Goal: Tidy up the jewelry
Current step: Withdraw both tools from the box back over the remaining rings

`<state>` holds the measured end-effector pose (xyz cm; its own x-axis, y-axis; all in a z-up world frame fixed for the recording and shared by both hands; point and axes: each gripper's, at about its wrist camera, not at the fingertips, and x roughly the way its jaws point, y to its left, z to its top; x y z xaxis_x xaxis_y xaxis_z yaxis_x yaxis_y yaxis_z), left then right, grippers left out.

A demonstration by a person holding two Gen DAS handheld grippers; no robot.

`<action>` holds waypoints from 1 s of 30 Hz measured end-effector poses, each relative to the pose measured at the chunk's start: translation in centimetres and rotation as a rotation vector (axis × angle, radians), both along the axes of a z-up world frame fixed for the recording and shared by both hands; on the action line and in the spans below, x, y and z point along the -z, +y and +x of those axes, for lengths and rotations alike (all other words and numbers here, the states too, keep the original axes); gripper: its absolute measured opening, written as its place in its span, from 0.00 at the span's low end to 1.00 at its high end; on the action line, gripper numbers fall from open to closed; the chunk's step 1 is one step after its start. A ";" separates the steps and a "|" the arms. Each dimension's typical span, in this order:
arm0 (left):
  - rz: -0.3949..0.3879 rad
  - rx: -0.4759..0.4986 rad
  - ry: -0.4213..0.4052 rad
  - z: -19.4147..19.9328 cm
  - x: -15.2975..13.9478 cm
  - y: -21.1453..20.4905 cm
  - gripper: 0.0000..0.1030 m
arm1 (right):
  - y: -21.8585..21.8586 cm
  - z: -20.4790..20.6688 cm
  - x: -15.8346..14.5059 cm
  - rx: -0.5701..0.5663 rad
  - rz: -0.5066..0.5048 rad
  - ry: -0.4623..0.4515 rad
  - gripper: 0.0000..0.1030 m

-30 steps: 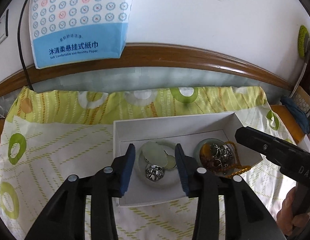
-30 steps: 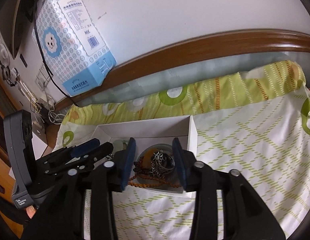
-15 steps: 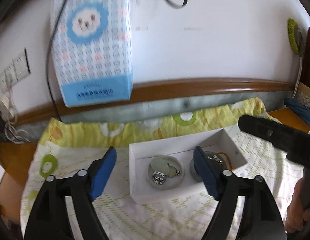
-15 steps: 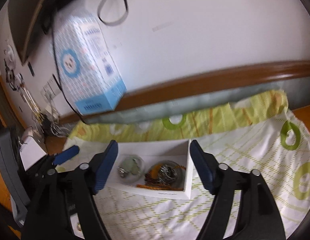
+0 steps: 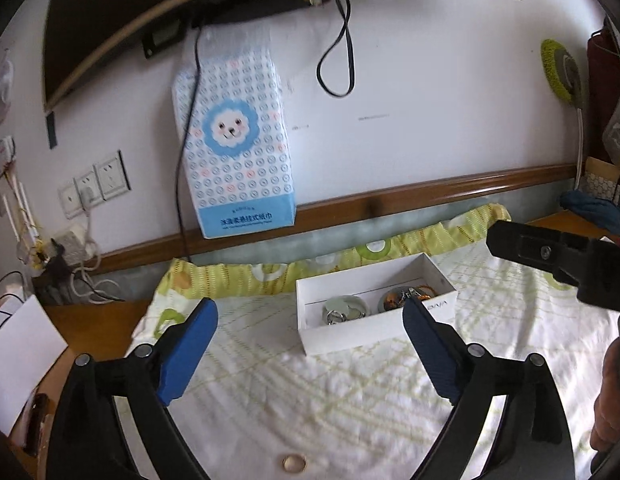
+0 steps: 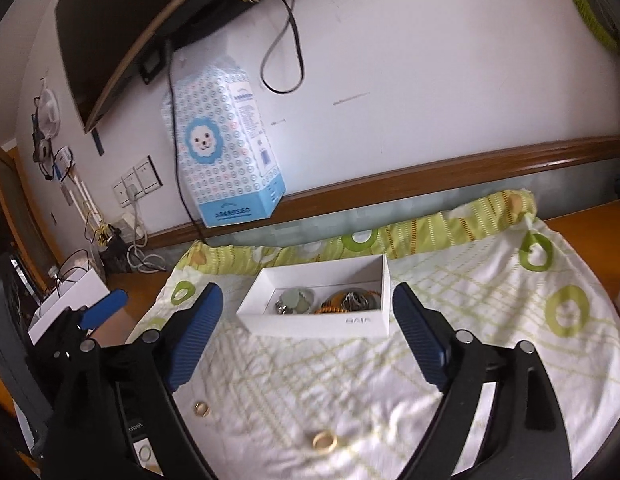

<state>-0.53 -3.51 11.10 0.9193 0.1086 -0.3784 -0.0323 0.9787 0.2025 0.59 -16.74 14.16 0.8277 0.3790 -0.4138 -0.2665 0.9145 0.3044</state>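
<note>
Left gripper point(image 5: 310, 320) hangs wide open and empty above the cloth point(image 5: 349, 392), framing the white box point(image 5: 349, 334) that holds two dishes of jewelry; one gold ring point(image 5: 294, 463) lies loose nearby. Right gripper point(image 6: 306, 322), likewise spread and empty, sees two rings point(image 6: 325, 440) point(image 6: 201, 409) outside, probably awaiting sorting.
</note>
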 end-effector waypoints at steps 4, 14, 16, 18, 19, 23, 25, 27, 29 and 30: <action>-0.001 -0.001 -0.016 -2.5 -0.2 -0.1 0.95 | 0.1 -3.1 -0.4 0.007 -0.015 -0.032 0.86; -0.003 -0.041 0.019 -6.4 1.9 1.3 0.96 | -0.4 -7.7 0.5 0.024 -0.016 -0.026 0.92; -0.013 -0.058 0.039 -6.8 2.7 2.0 0.96 | -0.7 -8.3 1.3 0.038 -0.022 -0.010 0.93; -0.027 -0.072 0.067 -7.2 3.7 2.9 0.96 | -1.0 -8.7 1.9 0.045 -0.029 0.006 0.93; -0.033 -0.077 0.079 -7.4 4.1 3.3 0.96 | -1.1 -8.9 2.5 0.050 -0.035 0.021 0.93; -0.043 -0.104 0.134 -7.7 6.2 4.7 0.96 | -1.4 -9.3 4.3 0.073 -0.066 0.063 0.94; -0.044 -0.126 0.171 -7.8 7.6 5.5 0.96 | -1.4 -9.4 5.4 0.079 -0.091 0.086 0.94; -0.042 -0.143 0.203 -7.8 8.7 6.1 0.96 | -1.1 -9.4 6.3 0.082 -0.126 0.101 0.94; -0.022 -0.167 0.243 -7.9 9.9 6.6 0.96 | -0.7 -9.3 7.6 0.080 -0.178 0.120 0.94; -0.007 -0.176 0.247 -7.9 10.0 6.8 0.96 | -0.6 -9.2 8.0 0.081 -0.195 0.128 0.94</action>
